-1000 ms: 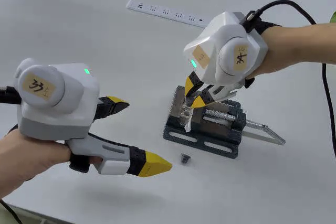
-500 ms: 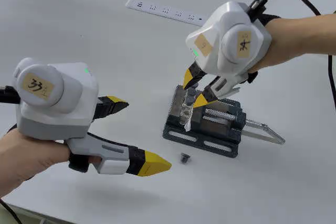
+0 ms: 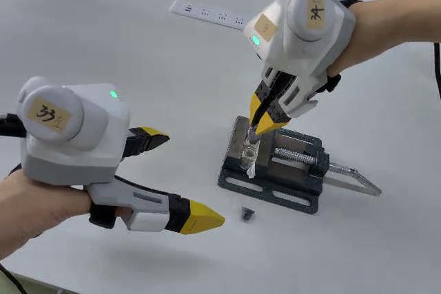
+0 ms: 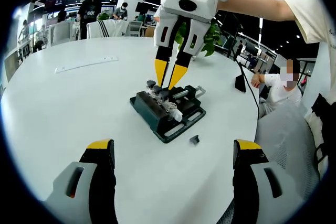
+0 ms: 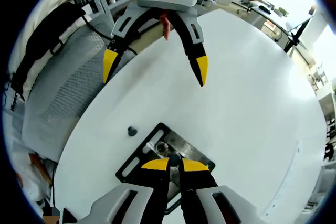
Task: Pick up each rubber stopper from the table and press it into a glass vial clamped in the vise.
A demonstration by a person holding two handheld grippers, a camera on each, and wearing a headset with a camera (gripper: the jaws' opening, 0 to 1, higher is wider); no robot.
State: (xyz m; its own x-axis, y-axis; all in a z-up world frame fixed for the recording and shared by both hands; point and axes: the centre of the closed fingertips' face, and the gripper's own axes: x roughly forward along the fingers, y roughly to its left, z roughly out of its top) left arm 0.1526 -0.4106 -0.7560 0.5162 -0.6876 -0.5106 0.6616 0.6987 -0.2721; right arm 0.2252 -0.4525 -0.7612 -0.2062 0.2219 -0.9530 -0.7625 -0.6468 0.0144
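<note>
White table (image 3: 103, 46), vise (image 3: 275, 191) on it. Looks like the right gripper (image 3: 260, 127) is pinched on a stopper (image 3: 253, 136) right atop a vial (image 3: 248, 158), mid-press I'd say. One loose stopper (image 3: 247, 214) waits beside the vise. The left gripper (image 3: 182, 177) hangs wide apart, empty. There's a power strip (image 3: 213, 15) far back, nothing blocking.

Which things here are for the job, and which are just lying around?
For the job:
black metal vise
clear glass vial clamped in it
small dark rubber stopper on the table
right gripper, pinching a second stopper

Just lying about:
long white power strip
</note>
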